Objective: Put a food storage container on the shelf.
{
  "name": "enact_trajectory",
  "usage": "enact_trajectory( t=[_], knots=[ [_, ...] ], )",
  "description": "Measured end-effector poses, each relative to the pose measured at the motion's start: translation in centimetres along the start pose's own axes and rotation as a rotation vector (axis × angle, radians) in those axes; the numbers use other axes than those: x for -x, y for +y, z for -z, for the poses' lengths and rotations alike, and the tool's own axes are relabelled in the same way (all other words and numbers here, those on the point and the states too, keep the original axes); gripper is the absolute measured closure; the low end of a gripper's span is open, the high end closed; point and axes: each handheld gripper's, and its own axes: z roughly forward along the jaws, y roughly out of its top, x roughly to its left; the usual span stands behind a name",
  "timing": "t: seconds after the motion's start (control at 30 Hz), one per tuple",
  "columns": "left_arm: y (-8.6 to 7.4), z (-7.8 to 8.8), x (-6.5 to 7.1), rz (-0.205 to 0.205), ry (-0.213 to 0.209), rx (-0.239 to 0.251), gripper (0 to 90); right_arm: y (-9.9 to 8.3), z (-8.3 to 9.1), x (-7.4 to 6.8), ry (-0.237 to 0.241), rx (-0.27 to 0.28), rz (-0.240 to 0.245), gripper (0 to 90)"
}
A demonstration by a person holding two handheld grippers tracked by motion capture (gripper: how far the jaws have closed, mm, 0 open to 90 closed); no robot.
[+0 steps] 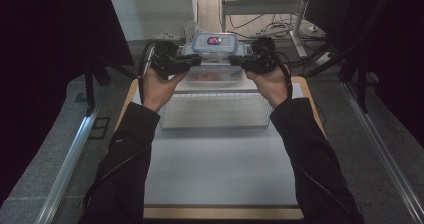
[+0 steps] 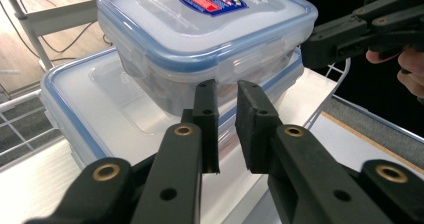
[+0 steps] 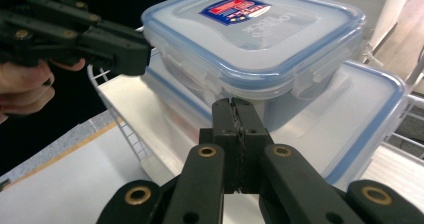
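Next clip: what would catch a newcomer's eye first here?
Two stacked clear boxes with blue-rimmed lids at the table's far end: a small box with a red-and-blue label sits atop a larger box. A hand-held gripper flanks the small box on each side: the left slightly open, the right shut.

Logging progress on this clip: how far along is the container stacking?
Looks done: the small blue-rimmed container sits on the larger container, which is on the wire rack. In hand: nothing; the left gripper is slightly open, the right gripper shut and empty. What's left is unclear.
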Motion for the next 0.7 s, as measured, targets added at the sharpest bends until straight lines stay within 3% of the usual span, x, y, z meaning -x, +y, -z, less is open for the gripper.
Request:
enact_trajectory(
  t=[0.17, 0.3, 0.5, 0.7],
  knots=[
    [-0.1, -0.3, -0.2, 0.006, -0.010, -0.004, 78.0, 0.1, -0.3, 0.8, -0.010, 0.005, -0.043, 89.6],
    [-0.2, 0.0, 0.1, -0.004, -0.009, 0.007, 73.5, -0.1, -0.3, 0.7, -0.001, 0.002, -0.040, 84.9],
    [-0.6, 0.6, 0.5, -0.027, 0.009, 0.026, 47.6, -0.7, 0.0, 0.4, 0.013, 0.016, -0.041, 60.8],
    [-1.7, 0.9, 1.5, -0.034, -0.022, 0.013, 29.2, -1.6, 0.4, -0.2, 0.023, 0.015, -0.005, 41.2]
  ],
)
